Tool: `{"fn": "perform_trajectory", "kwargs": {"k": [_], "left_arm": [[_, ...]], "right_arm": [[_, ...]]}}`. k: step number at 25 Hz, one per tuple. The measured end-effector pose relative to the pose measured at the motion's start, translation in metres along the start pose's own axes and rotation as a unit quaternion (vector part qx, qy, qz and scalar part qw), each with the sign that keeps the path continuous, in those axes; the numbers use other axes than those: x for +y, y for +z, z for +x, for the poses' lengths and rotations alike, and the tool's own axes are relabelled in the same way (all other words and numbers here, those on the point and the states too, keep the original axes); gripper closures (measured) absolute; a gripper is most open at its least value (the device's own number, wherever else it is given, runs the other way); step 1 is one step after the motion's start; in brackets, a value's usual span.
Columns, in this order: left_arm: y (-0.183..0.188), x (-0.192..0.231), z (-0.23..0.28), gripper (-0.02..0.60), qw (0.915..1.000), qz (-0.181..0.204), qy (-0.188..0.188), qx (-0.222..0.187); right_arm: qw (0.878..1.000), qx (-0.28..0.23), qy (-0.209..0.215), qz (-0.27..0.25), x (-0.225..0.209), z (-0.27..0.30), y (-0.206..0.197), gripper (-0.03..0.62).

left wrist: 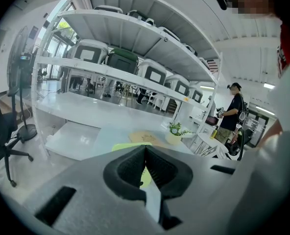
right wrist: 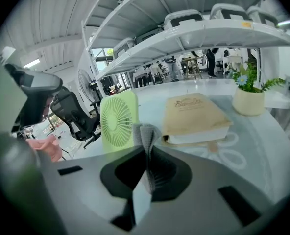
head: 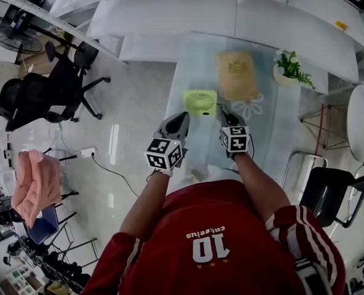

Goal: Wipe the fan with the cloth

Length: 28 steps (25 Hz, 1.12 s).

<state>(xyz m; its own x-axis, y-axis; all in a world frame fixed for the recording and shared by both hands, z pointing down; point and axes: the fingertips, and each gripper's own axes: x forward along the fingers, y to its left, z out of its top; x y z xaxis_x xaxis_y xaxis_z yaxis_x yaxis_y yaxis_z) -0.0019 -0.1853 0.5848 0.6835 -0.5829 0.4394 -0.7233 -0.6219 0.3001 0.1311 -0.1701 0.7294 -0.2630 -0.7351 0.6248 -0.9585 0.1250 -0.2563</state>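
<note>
A small lime-green fan (head: 200, 102) stands upright on the glass table (head: 274, 134); the right gripper view shows its round grille (right wrist: 117, 121) face on. My right gripper (head: 224, 111) sits just right of the fan, shut on a fold of grey ribbed cloth (right wrist: 146, 134) that sticks up between its jaws. My left gripper (head: 180, 118) hovers just in front of the fan's left side with its jaws shut and nothing in them. Only a strip of the fan (left wrist: 121, 146) shows past the left jaws in the left gripper view.
A tan book (head: 236, 74) lies behind the fan, with a potted plant (head: 289, 69) to its right. White shelving (head: 231, 11) runs along the back. Black office chairs (head: 53, 94) stand on the floor at left, and a pink cloth (head: 37, 186) hangs there. A person (left wrist: 233, 114) stands far off.
</note>
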Motion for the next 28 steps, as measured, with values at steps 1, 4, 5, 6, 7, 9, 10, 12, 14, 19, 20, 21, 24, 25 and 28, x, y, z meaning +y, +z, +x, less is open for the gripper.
{"fn": "perform_trajectory", "kwargs": {"k": [1,4,5,6,7,9,10,12,14,19,20,21,24,25,28], "left_arm": [[0.0,0.0,0.0,0.581,1.0,-0.001,0.001,-0.002],[0.003,0.002,-0.001,0.581,0.9999,-0.003,0.003,-0.01],[0.005,0.004,-0.001,0.581,0.9999,0.001,0.002,-0.013],[0.007,0.005,-0.003,0.581,0.9999,0.006,0.002,-0.015],[0.008,0.007,-0.005,0.581,0.9998,0.01,0.003,-0.017],[0.011,0.013,-0.012,0.581,0.9995,0.017,0.008,-0.023],[0.012,0.016,-0.017,0.581,0.9994,0.02,0.01,-0.026],[0.013,0.021,-0.029,0.581,0.9992,0.025,0.009,-0.029],[0.01,0.023,-0.045,0.581,0.9992,0.03,0.006,-0.026],[0.008,0.021,-0.092,0.581,0.9986,0.043,-0.006,-0.029],[0.012,0.02,-0.101,0.581,0.9983,0.047,-0.009,-0.034],[0.016,0.017,-0.109,0.581,0.9978,0.052,-0.013,-0.04],[0.031,0.004,-0.134,0.581,0.9955,0.07,-0.028,-0.058],[0.036,0.0,-0.143,0.581,0.9947,0.074,-0.032,-0.064],[0.056,-0.012,-0.167,0.581,0.9919,0.078,-0.044,-0.089]], "right_arm": [[1.0,-0.001,-0.004,0.0,-0.005,-0.003,0.0,0.582],[1.0,-0.006,-0.017,0.002,-0.015,-0.012,0.002,0.582],[1.0,-0.01,-0.022,0.003,-0.017,-0.016,0.004,0.582],[1.0,-0.014,-0.026,0.003,-0.02,-0.02,0.007,0.582],[0.999,-0.018,-0.032,0.003,-0.023,-0.025,0.01,0.582],[0.999,-0.027,-0.043,0.0,-0.029,-0.035,0.016,0.582],[0.998,-0.031,-0.048,0.0,-0.03,-0.042,0.019,0.582],[0.998,-0.037,-0.058,0.006,-0.03,-0.059,0.021,0.582],[0.997,-0.045,-0.064,0.017,-0.028,-0.08,0.025,0.582],[0.994,-0.073,-0.074,0.023,-0.019,-0.132,0.039,0.582],[0.994,-0.079,-0.075,0.025,-0.016,-0.142,0.042,0.582],[0.993,-0.085,-0.076,0.026,-0.012,-0.152,0.045,0.582],[0.992,-0.101,-0.079,0.023,0.003,-0.184,0.057,0.582],[0.991,-0.105,-0.079,0.02,0.009,-0.195,0.06,0.582],[0.989,-0.124,-0.084,0.01,0.027,-0.228,0.075,0.582]]}}
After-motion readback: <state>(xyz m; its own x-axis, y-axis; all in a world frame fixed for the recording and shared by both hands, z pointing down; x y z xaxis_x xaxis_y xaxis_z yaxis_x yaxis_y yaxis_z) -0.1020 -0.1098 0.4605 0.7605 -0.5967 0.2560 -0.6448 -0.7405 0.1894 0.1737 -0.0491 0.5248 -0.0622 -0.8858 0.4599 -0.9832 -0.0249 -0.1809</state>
